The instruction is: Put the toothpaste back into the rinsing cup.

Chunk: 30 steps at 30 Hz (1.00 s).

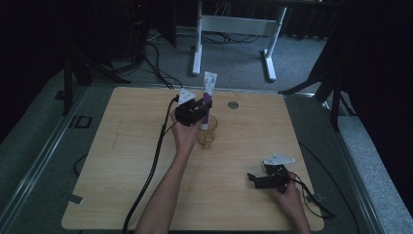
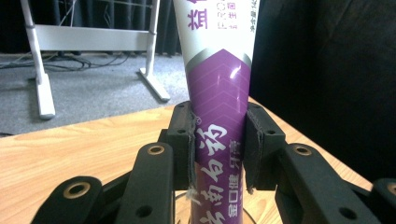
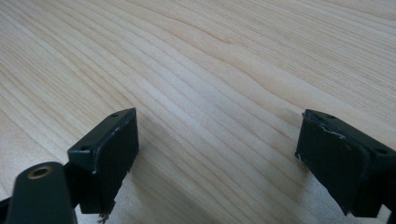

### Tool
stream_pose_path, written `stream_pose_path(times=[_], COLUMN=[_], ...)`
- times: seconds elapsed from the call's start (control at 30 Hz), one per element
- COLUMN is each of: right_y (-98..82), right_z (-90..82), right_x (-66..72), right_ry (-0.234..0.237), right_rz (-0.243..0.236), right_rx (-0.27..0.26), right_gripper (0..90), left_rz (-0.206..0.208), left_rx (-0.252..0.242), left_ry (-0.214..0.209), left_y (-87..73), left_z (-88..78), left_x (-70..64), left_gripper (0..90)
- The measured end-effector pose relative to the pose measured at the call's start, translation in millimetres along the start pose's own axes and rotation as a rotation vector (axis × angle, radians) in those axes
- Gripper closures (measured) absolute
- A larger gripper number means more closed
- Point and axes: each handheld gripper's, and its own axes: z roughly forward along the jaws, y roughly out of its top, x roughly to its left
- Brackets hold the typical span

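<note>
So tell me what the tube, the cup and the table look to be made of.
Tube: likely soft plastic, glossy white and purple; a highlight shines on it, held in the left gripper.
Cup: clear amber, glass or hard plastic; the table shows through it.
Table: pale wood or wood-look laminate, matte, with visible grain lines.

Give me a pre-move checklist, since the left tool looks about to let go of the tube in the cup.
1. Left tool clamped on the tube: ok.
2. Tube upright: ok.
3. Tube's lower end inside the cup: ok.
4. Tube resting on the cup's bottom: cannot tell.
5. Cup well in from the table edge: ok.
6. Right tool open, nothing between its pads, away from the cup: ok.
</note>
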Motion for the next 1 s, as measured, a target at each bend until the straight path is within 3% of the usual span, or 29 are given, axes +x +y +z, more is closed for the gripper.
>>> stream_pose_path(times=[0.57, 0.67, 1.0], right_y=[0.0, 0.0, 0.0], right_z=[0.0, 0.0, 0.0], right_x=[0.0, 0.0, 0.0], right_ry=[0.000, 0.000, 0.000], right_rz=[0.000, 0.000, 0.000], right_rx=[0.000, 0.000, 0.000], right_gripper=[12.6, 12.6, 12.6], left_rz=[0.032, 0.066, 0.085], left_rx=[0.055, 0.088, 0.126], left_ry=[0.007, 0.027, 0.027], left_y=[-14.4, -18.4, -30.2], left_z=[-4.0, -3.3, -3.4], left_x=[-2.5, -5.4, -7.7], left_gripper=[64.7, 63.4, 62.6])
